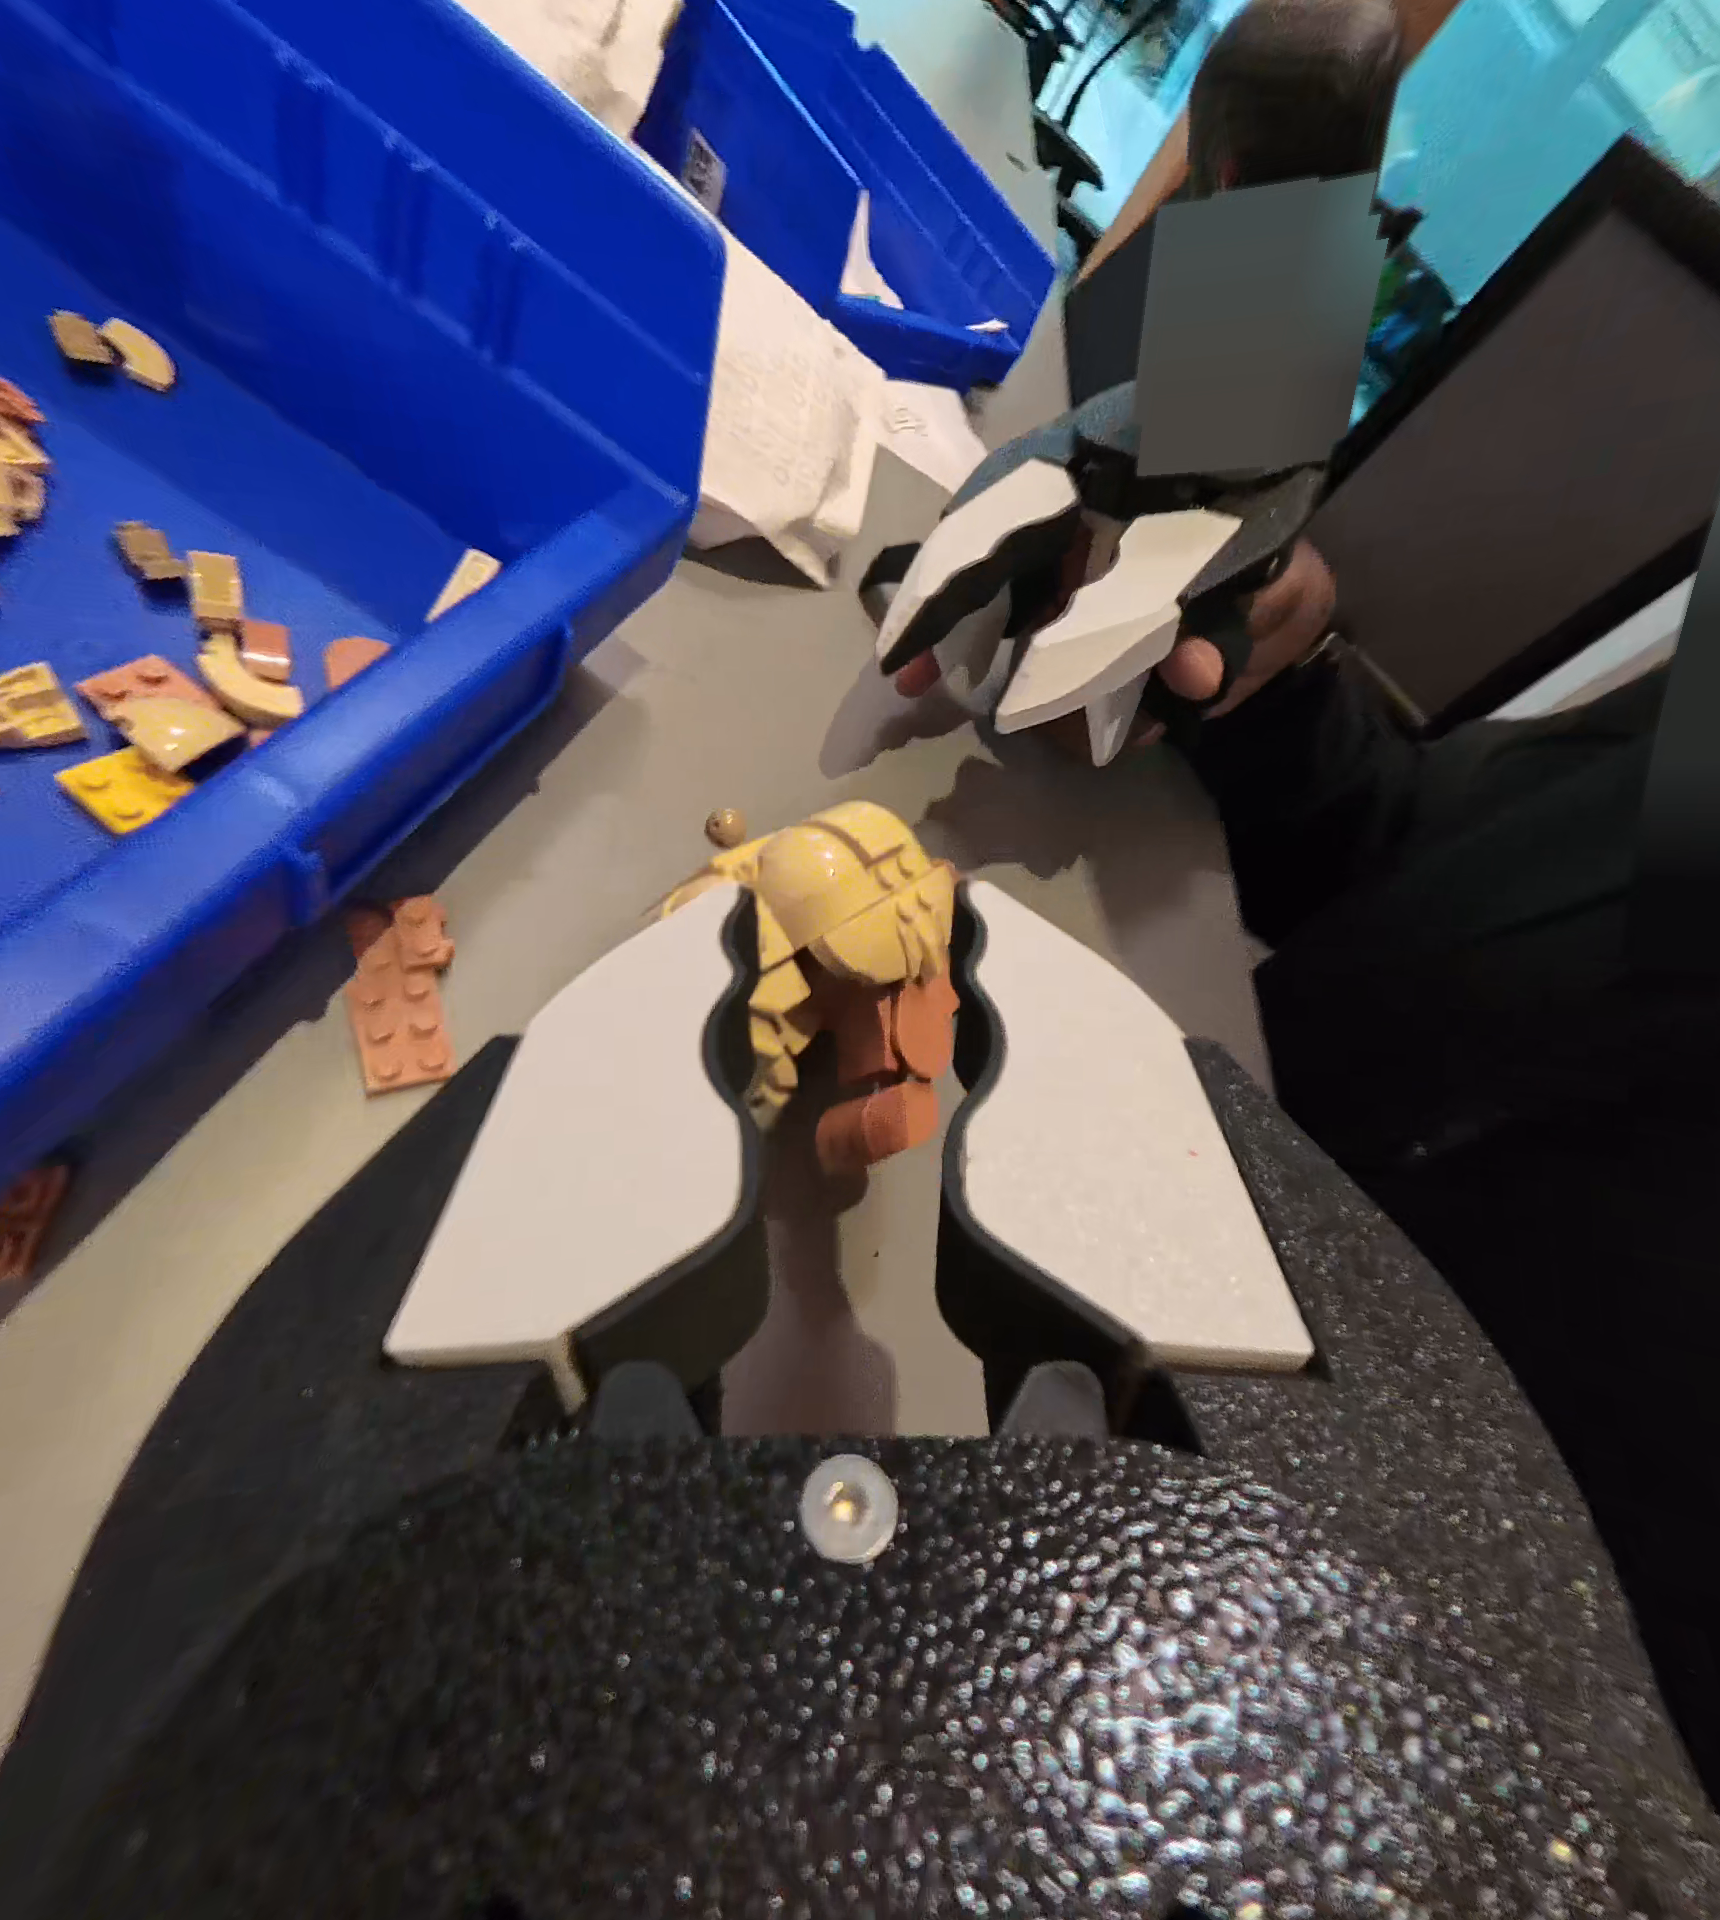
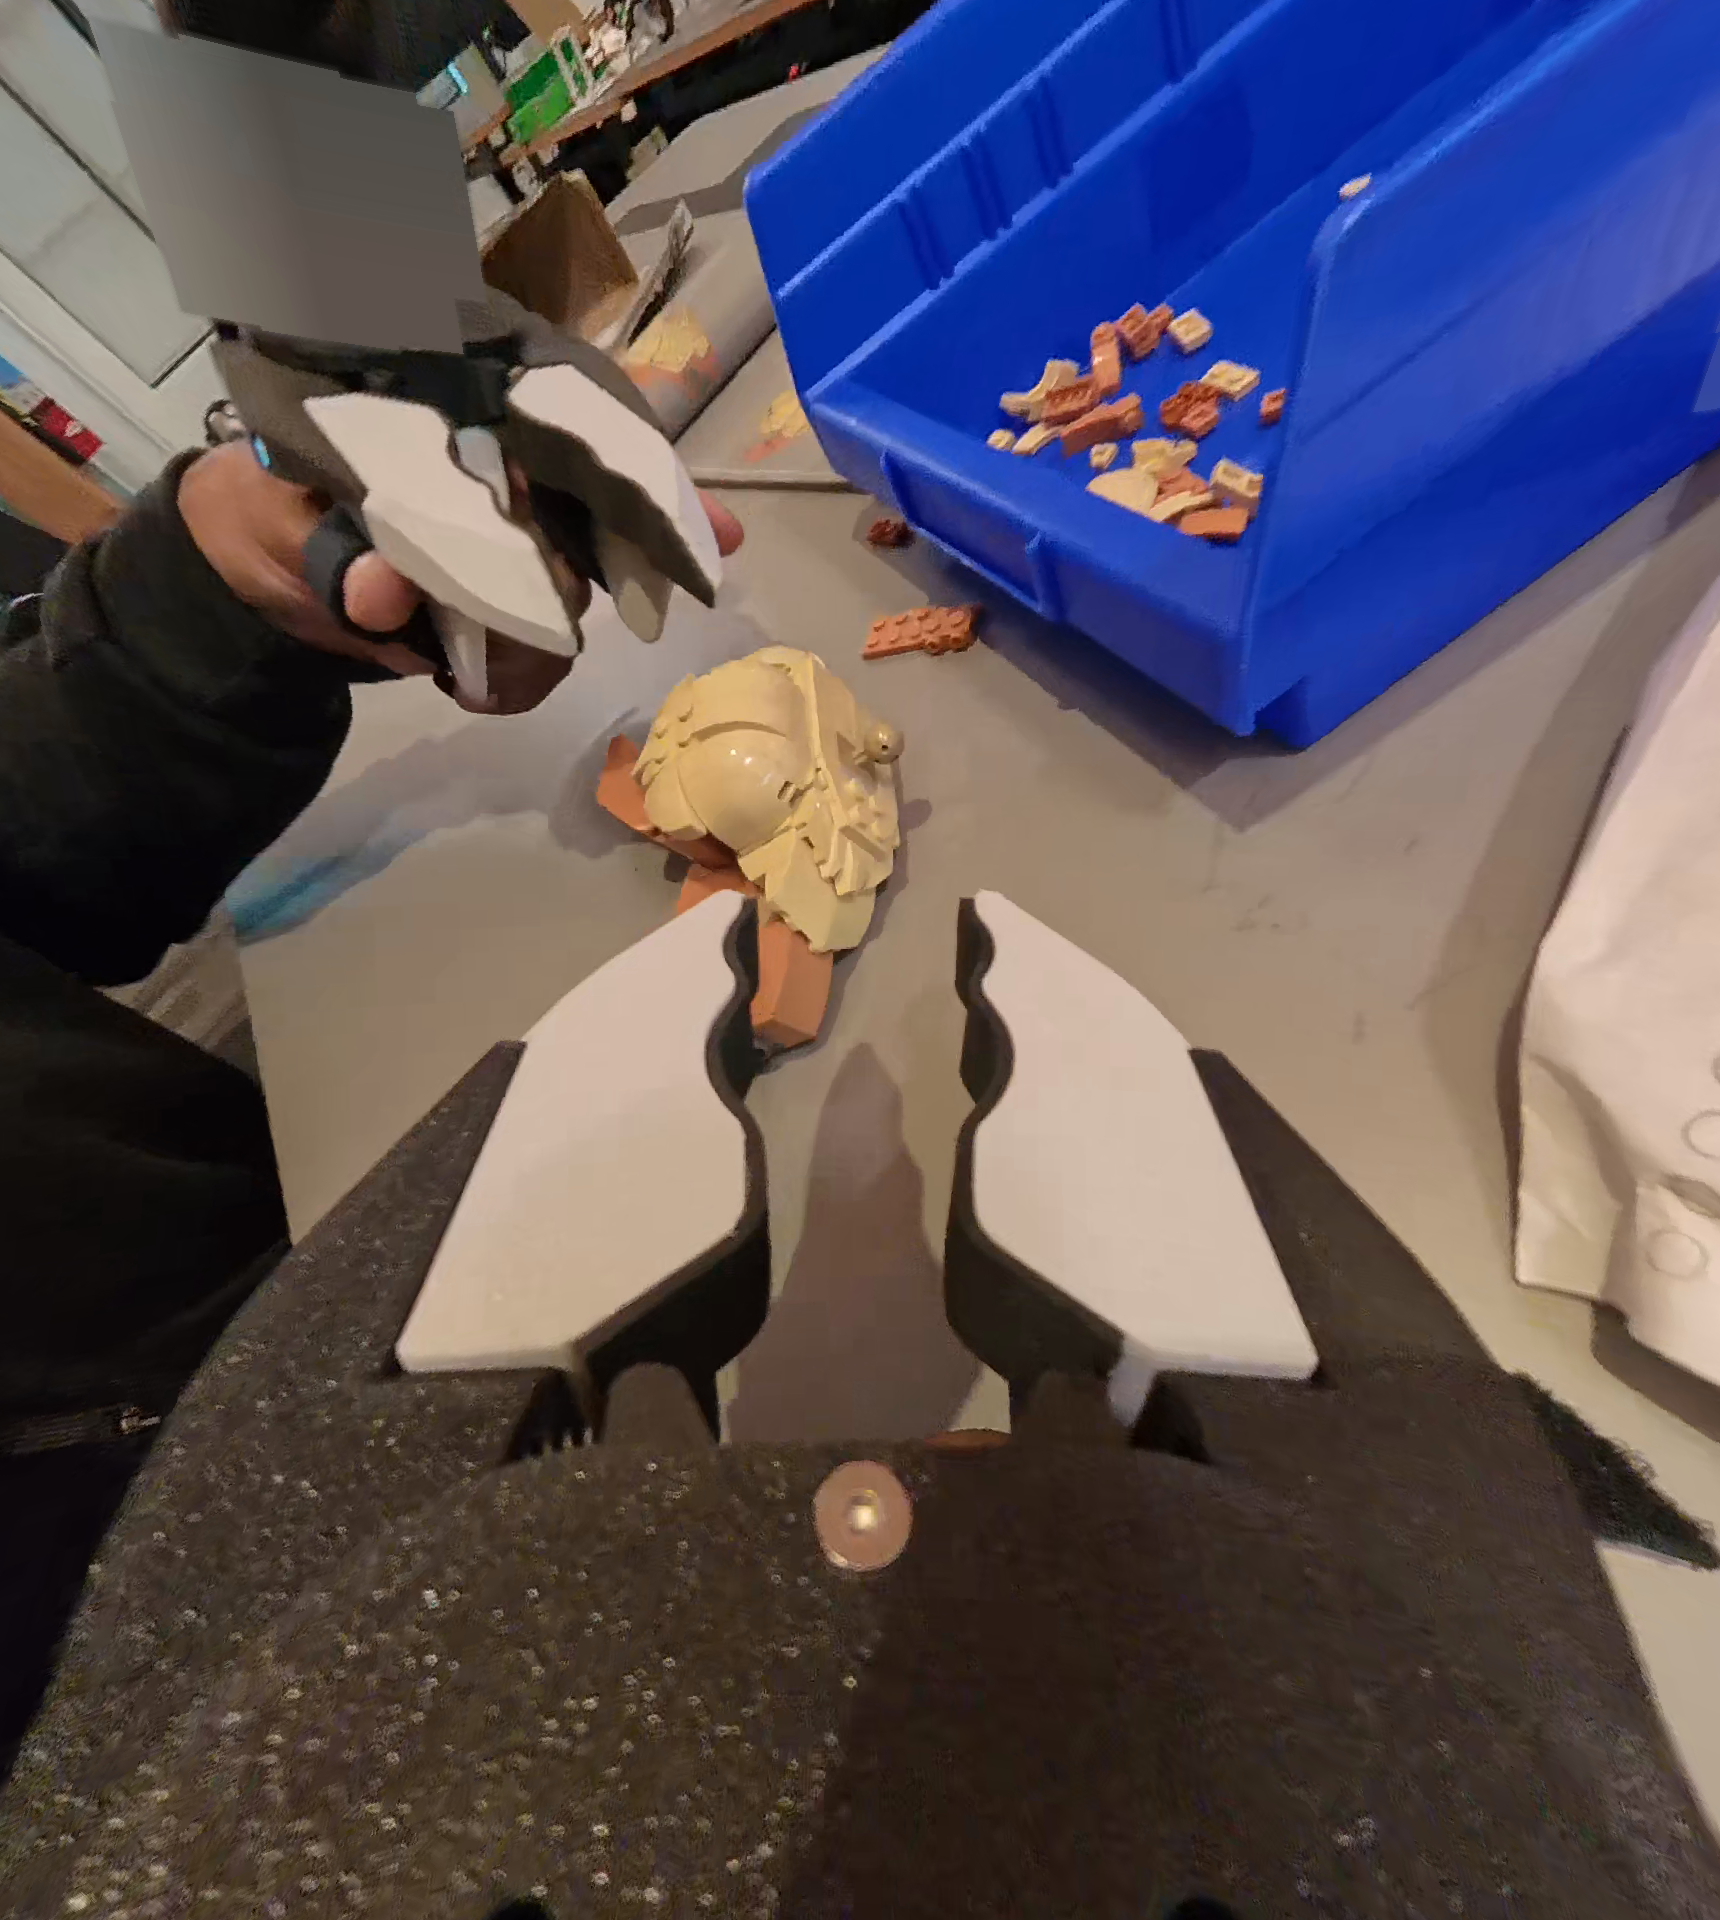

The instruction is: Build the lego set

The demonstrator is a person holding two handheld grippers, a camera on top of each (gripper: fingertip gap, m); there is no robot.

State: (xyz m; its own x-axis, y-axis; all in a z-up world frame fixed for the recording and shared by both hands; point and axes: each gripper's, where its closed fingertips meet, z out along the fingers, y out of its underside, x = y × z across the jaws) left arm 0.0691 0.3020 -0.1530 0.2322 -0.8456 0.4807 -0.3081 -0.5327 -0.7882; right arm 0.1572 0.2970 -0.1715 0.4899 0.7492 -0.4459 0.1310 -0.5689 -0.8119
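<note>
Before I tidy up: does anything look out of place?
Yes. Brown plates lie loose on the table beside the blue bin, one half under it. The tan-and-brown model lies tipped on its side.

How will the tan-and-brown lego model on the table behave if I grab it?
Probably rigid but fragile: the lego model is many small tan plates over brown pieces, so squeezing may pop some off. Its glossy rounded top looks slippery. It lies unevenly on the table, so a push could rock it.
</note>
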